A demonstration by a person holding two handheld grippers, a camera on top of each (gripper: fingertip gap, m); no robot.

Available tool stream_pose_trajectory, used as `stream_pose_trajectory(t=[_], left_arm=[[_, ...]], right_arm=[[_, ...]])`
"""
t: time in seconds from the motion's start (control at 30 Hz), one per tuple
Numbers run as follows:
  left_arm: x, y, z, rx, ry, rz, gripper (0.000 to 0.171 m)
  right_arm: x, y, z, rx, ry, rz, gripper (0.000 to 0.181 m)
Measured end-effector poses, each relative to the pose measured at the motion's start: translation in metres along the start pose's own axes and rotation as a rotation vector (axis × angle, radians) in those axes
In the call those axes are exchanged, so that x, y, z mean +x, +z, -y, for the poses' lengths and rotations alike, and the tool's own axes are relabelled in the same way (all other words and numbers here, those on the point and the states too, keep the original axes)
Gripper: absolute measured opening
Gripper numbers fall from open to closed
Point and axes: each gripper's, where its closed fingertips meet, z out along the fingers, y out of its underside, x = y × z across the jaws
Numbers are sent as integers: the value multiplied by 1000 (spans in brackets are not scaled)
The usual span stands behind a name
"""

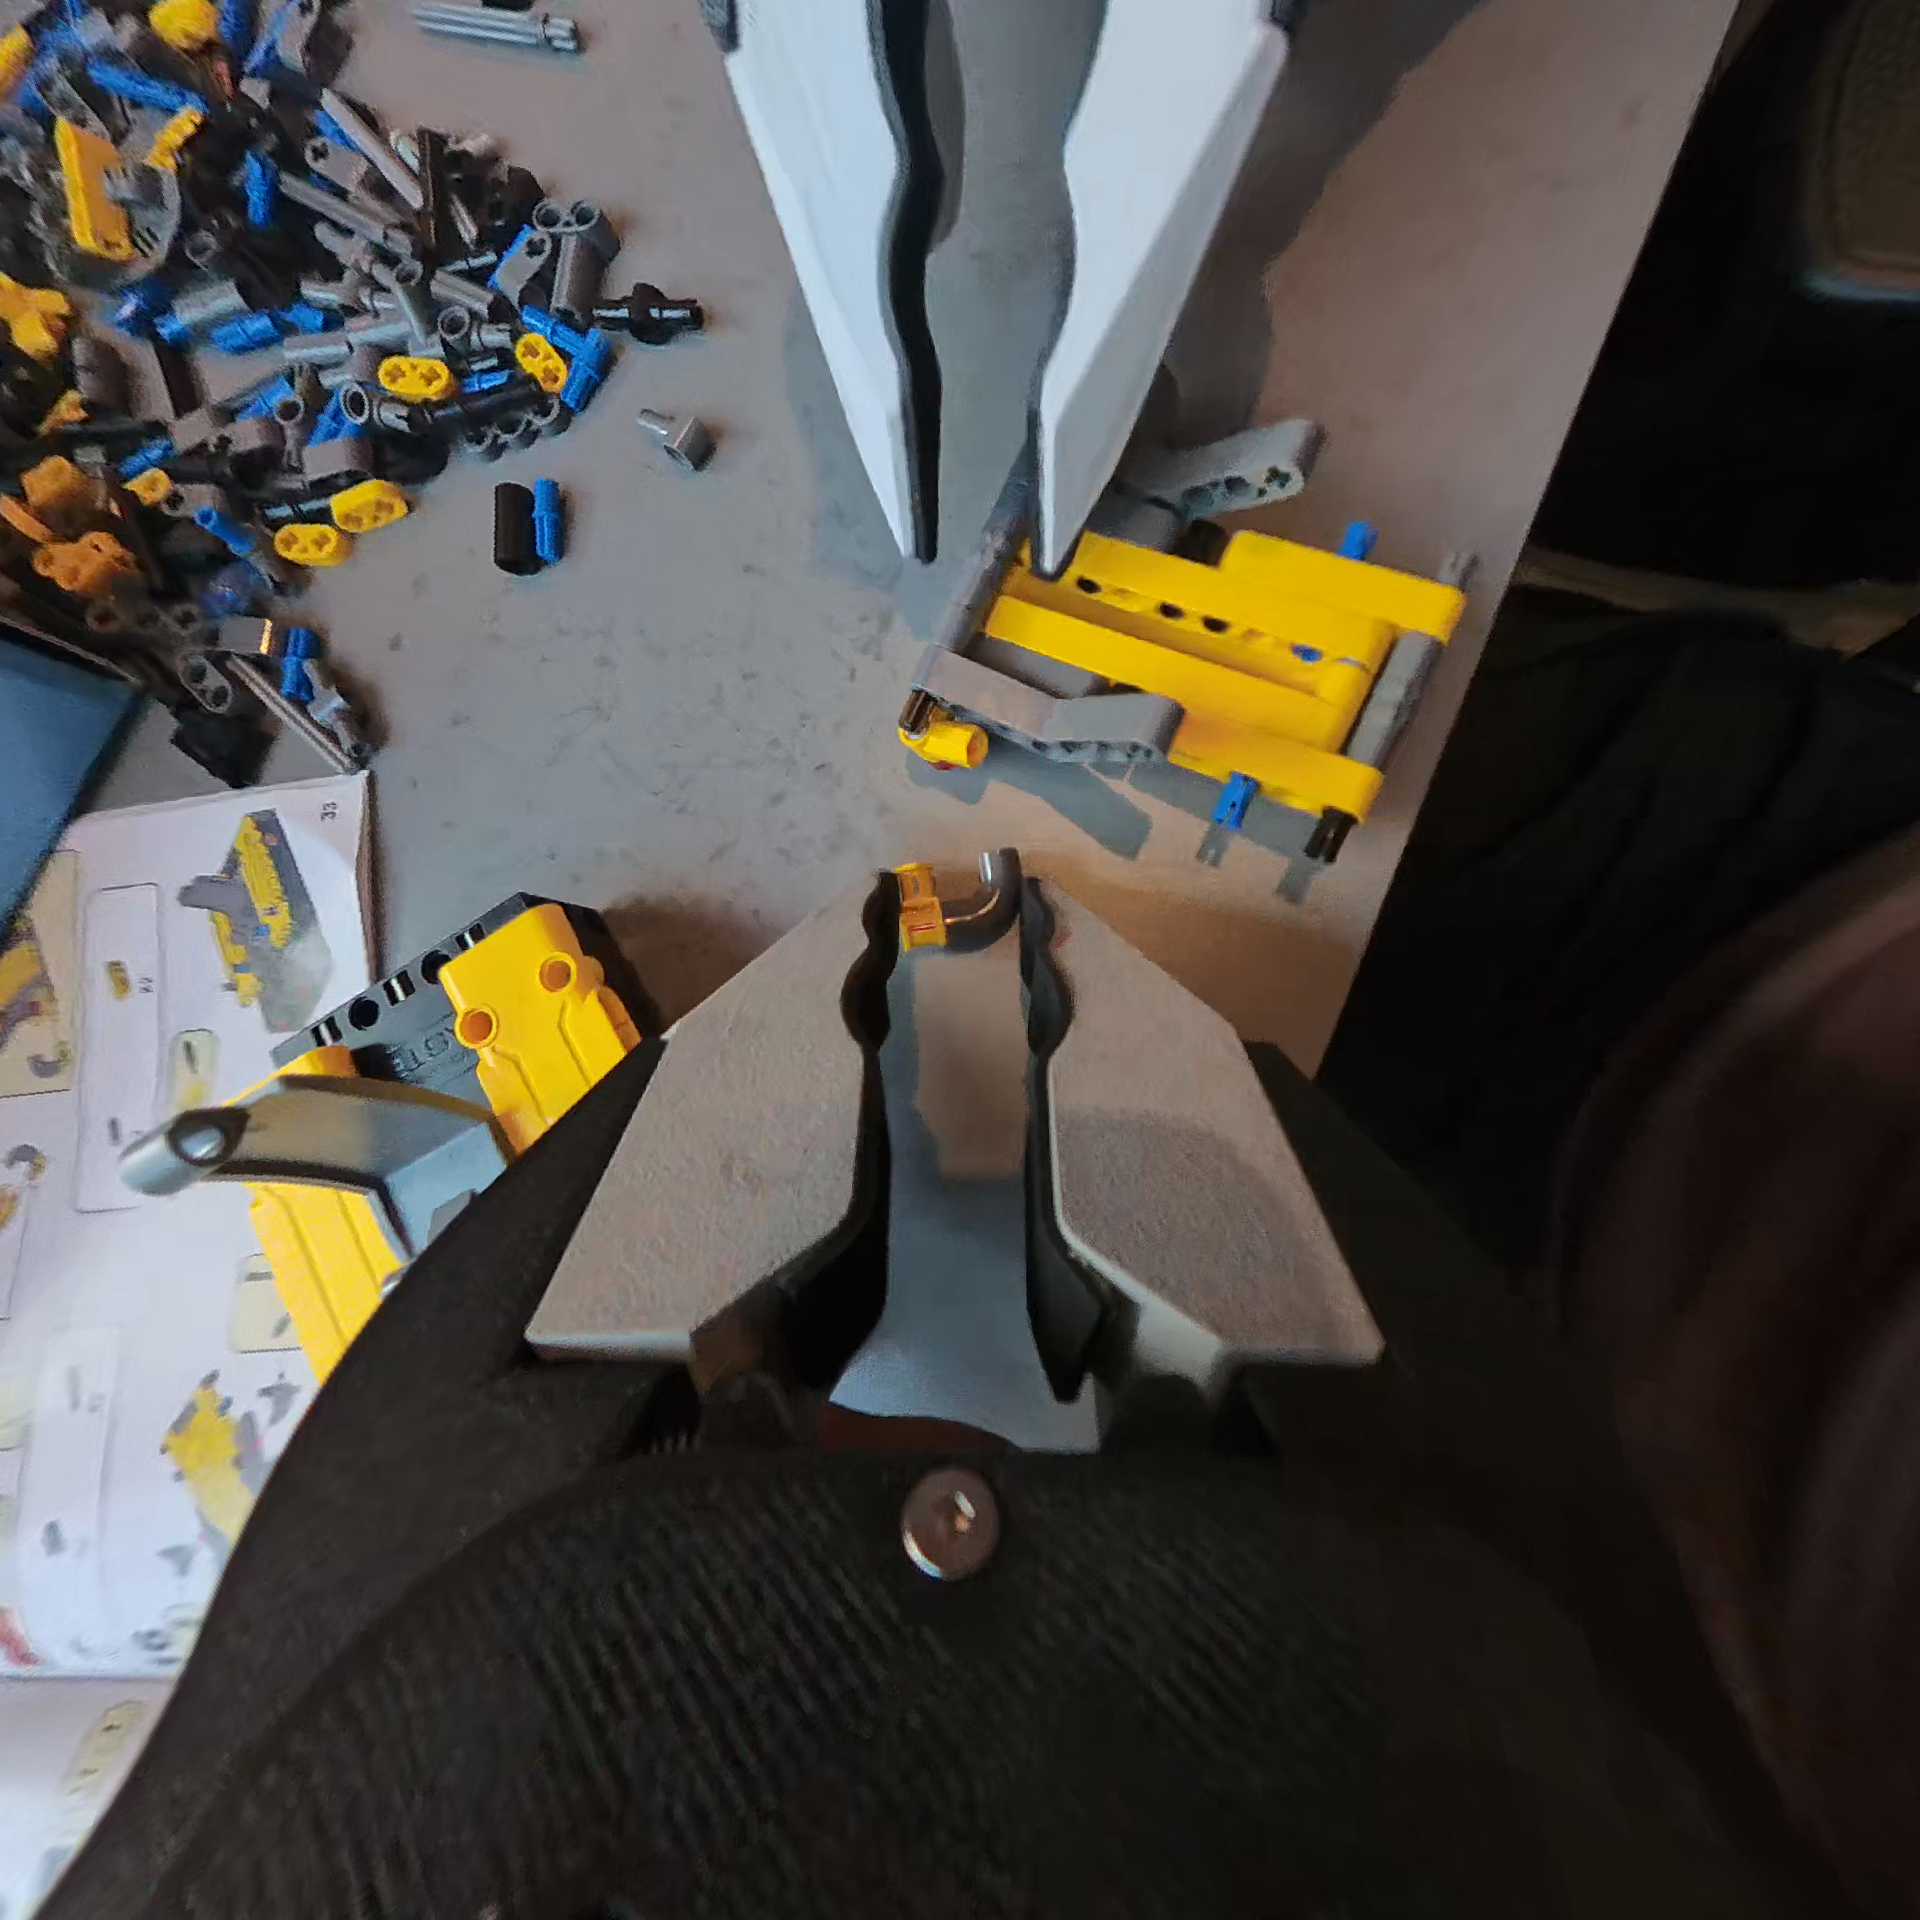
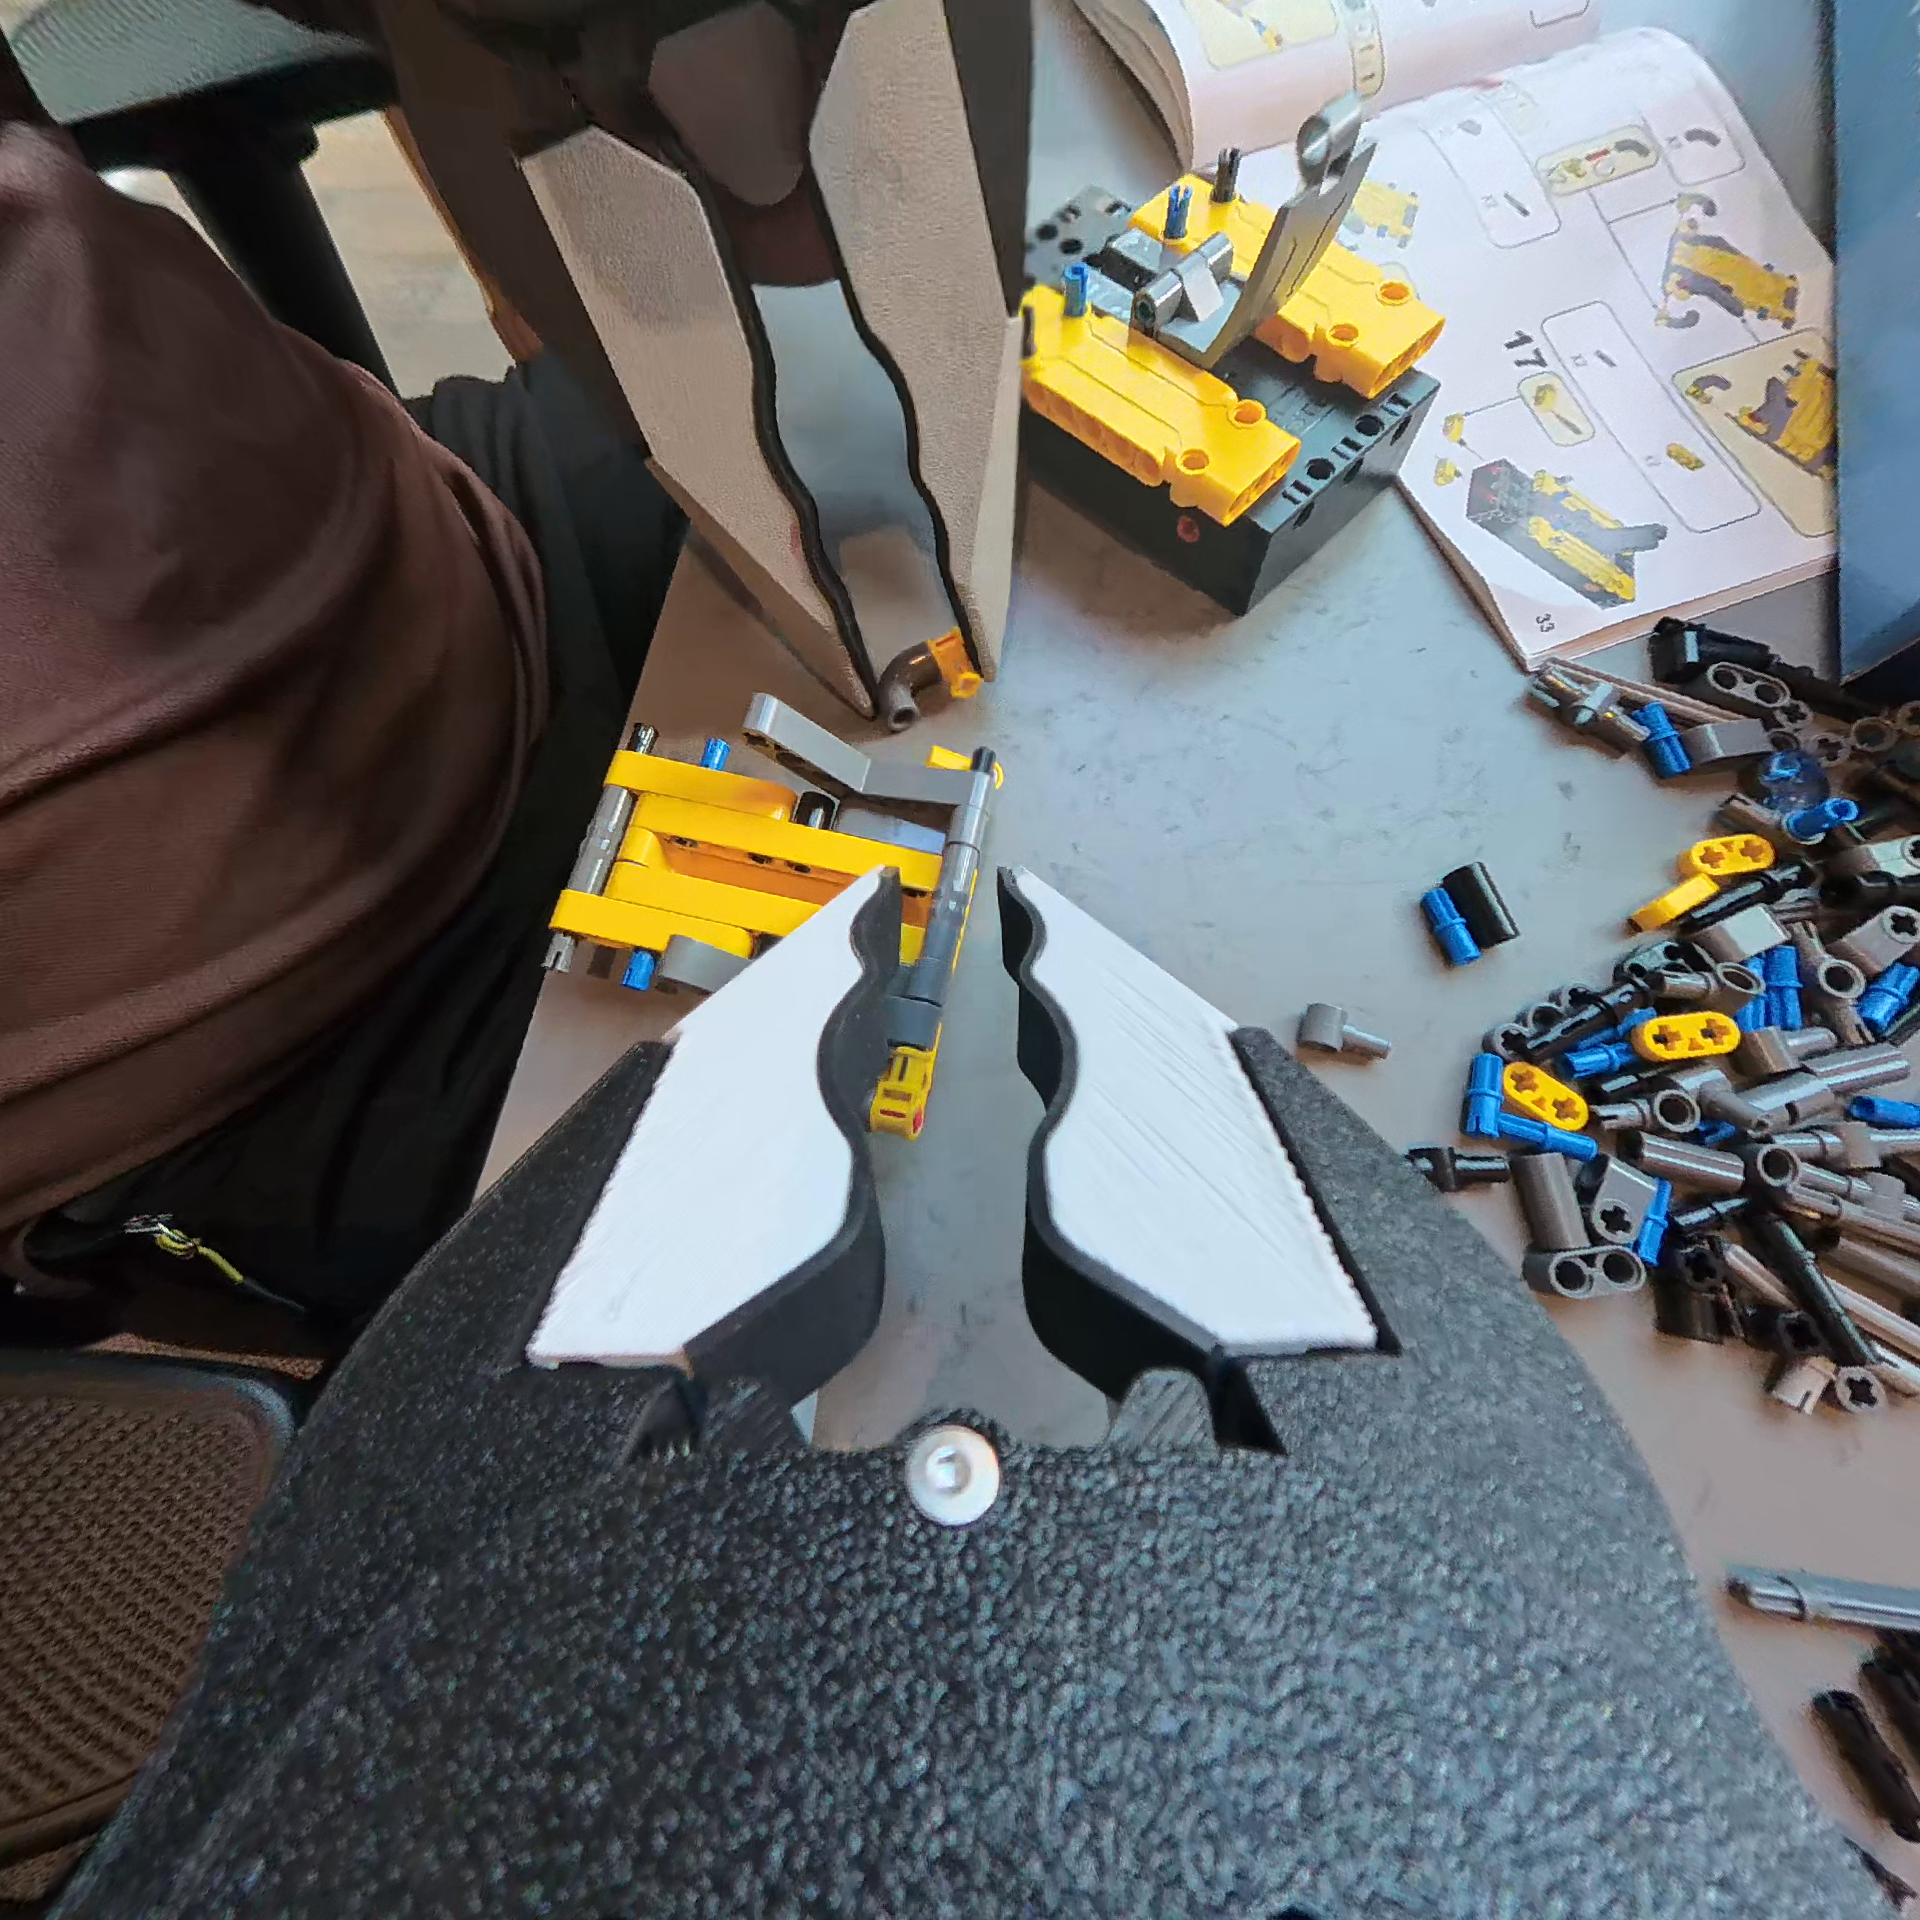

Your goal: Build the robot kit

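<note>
My left gripper (image 1: 951, 894) has grey fingers and is shut on a small yellow connector with a bent grey pipe (image 1: 920, 912), held at the fingertips just above the table. It also shows in the right wrist view (image 2: 925, 686) with that piece (image 2: 914, 670). A flat assembly of yellow beams and grey liftarms (image 1: 1195, 665) lies just beyond it, near the table edge. My right gripper (image 2: 948, 883) has white fingers and is open. Its tips straddle the long grey axle (image 2: 961, 842) on the assembly's side (image 2: 727, 862). The right gripper comes in from the top of the left wrist view (image 1: 982, 556).
A larger yellow-and-black model with a raised grey arm (image 2: 1226, 416) stands on an open instruction booklet (image 2: 1621, 312). A pile of loose blue, grey, black and yellow parts (image 2: 1714, 1091) covers one side of the grey table (image 2: 1195, 727). A person in a brown garment (image 2: 208, 623) sits at the table edge. Spacing between my two grippers at the tips: around 6 cm.
</note>
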Motion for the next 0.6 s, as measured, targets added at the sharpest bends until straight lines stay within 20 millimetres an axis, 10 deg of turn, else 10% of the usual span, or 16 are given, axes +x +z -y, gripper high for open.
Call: stream_pose_trajectory(t=[0.6], left_arm=[[11, -67, 59, 386, 478, 278, 21]], right_arm=[[-26, -13, 79, 301, 357, 86, 17]])
